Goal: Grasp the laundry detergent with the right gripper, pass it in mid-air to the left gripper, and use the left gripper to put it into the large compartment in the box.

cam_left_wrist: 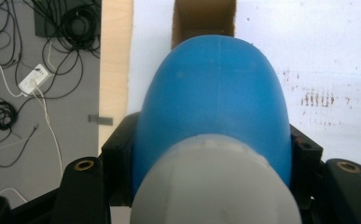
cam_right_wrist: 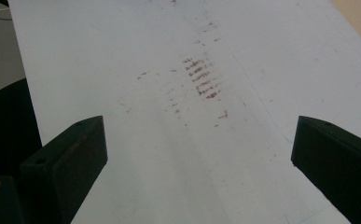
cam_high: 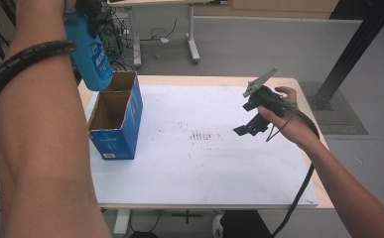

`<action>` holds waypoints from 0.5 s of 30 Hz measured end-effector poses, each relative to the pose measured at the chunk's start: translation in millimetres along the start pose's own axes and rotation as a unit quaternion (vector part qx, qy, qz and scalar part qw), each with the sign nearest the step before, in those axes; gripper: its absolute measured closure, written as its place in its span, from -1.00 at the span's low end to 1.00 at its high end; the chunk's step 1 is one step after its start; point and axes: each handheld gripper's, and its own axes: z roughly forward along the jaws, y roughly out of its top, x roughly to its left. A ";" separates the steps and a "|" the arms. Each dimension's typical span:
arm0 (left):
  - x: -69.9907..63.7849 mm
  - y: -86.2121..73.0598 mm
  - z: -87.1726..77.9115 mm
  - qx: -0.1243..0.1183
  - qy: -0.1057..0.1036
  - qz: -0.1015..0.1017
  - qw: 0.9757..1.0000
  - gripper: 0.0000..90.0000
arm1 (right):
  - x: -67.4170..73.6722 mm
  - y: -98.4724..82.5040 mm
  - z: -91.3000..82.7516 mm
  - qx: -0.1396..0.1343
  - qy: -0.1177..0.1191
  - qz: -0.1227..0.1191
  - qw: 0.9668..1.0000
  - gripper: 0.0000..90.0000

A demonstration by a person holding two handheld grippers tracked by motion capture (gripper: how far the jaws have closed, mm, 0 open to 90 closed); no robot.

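Note:
A blue plastic bottle point(cam_high: 91, 54) with a pale grey cap point(cam_left_wrist: 215, 186) hangs high over the table's far left. My left gripper point(cam_high: 86, 7) is shut on the bottle near its cap end. In the left gripper view the bottle point(cam_left_wrist: 215, 107) sits between the black jaws, base pointing down at an open cardboard box point(cam_left_wrist: 204, 18). That box point(cam_high: 115, 144) has blue printed sides and a brown inside, and stands on the white sheet at the left. My right gripper point(cam_high: 246, 130) hovers over the right half of the table. Its jaws point(cam_right_wrist: 199, 149) stand wide apart with nothing between them.
A white sheet point(cam_high: 204, 168) covers the wooden table; reddish-brown smears point(cam_high: 202, 135) mark its middle. Cables and a white power strip point(cam_left_wrist: 31, 84) lie on the grey floor at the left. Desk legs point(cam_high: 192, 39) and a black post point(cam_high: 348, 49) stand beyond the table.

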 end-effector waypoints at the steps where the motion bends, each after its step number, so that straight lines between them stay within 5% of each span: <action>1: 0.8 0.3 -0.3 -0.001 0.001 -0.002 1.000 -0.17 | -0.1 0.1 -0.4 0.000 -0.001 0.000 1.000 -0.92; 15: 8.7 -2.4 15.6 0.001 -0.009 -0.012 1.000 -0.17 | 3.2 4.6 -2.8 0.014 -0.012 -0.009 1.000 -0.92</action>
